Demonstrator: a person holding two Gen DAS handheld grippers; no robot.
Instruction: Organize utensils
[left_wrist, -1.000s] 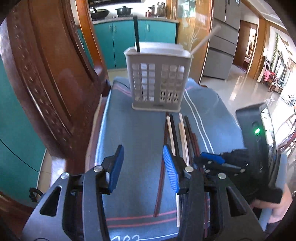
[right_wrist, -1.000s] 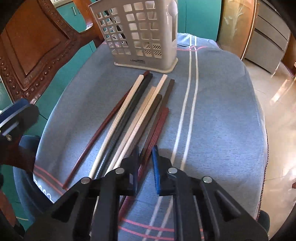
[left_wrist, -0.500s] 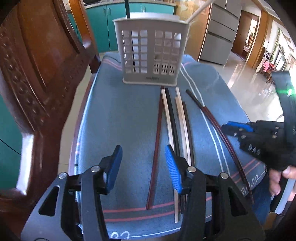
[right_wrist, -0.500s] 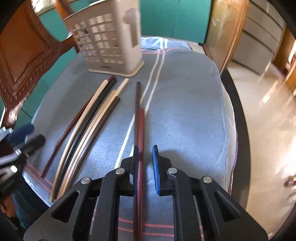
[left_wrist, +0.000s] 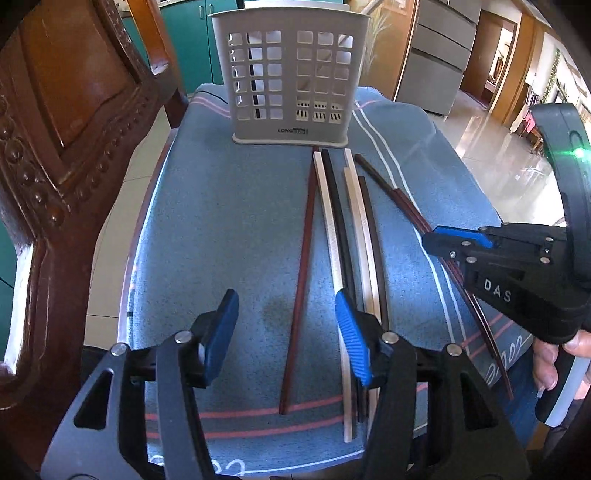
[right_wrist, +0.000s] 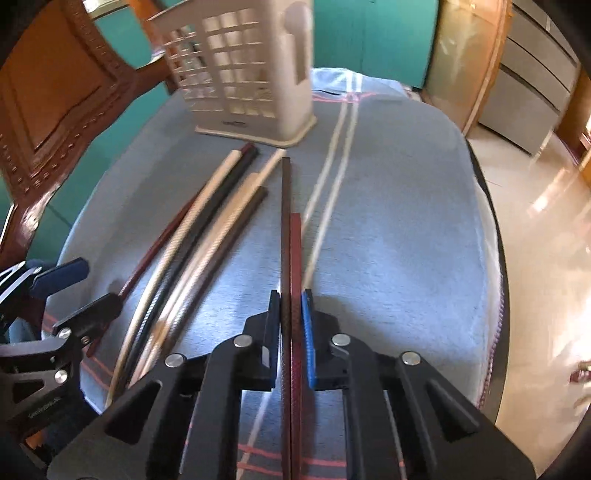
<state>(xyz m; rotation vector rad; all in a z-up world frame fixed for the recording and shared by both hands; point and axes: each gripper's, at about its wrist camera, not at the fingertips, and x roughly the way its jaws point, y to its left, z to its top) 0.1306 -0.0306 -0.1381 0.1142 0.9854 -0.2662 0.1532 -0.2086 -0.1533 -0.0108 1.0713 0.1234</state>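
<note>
A white slotted utensil basket (left_wrist: 291, 74) (right_wrist: 251, 81) stands at the far end of a blue striped cloth (left_wrist: 221, 221). In front of it lie several loose chopsticks (left_wrist: 347, 240), cream and dark. A lone red-brown chopstick (left_wrist: 304, 258) lies to their left, between the jaws of my left gripper (left_wrist: 286, 332), which are opening just above the cloth without touching it. My right gripper (right_wrist: 290, 321) (left_wrist: 458, 243) is closing, its pads pressing on a pair of dark red chopsticks (right_wrist: 290, 240) (left_wrist: 406, 206) angled to the right of the bunch. The left gripper (right_wrist: 88, 288) shows at the left edge.
A carved wooden chair (left_wrist: 55, 129) rises close along the left side of the cloth. The cloth drops off at its right edge (right_wrist: 491, 258) to a shiny floor. A dark chopstick (left_wrist: 253, 85) stands inside the basket. A hand (left_wrist: 554, 358) holds the right gripper.
My right gripper took two dark red chopsticks from the bunch and swung them out to the right. My left gripper came down nearer the cloth and its jaws widened around the red-brown chopstick.
</note>
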